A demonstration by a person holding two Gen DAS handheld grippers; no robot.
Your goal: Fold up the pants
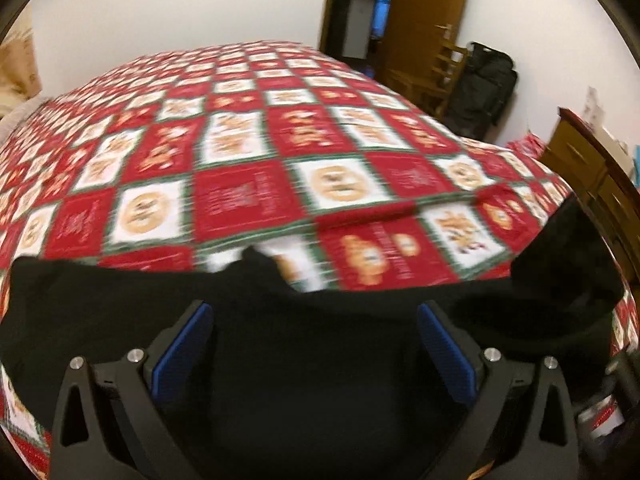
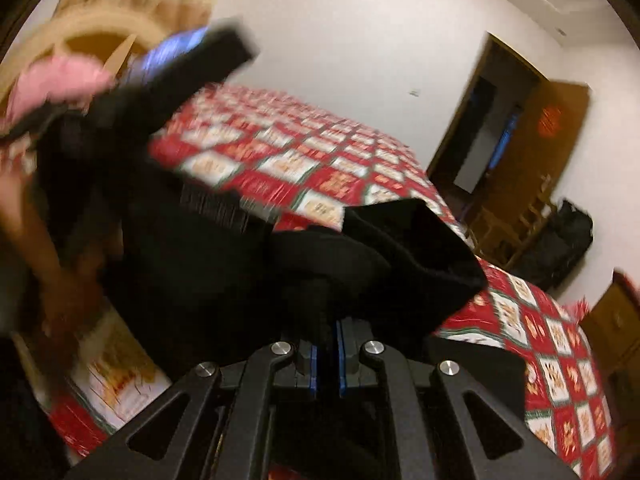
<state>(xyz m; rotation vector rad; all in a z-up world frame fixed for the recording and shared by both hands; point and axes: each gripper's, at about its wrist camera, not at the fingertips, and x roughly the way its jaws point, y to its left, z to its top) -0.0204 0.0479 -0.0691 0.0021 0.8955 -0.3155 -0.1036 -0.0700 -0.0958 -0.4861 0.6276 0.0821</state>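
The bed, under its red checked quilt, serves as the folding surface, so the black pants lie across its near edge. The left tool hangs released, fingers spread wide above the cloth, likely seeking a fresh hold. The right tool is clenched on the pants, a bunched fold rising just ahead of its fingers.

Black jaws, blue pads, silver screws
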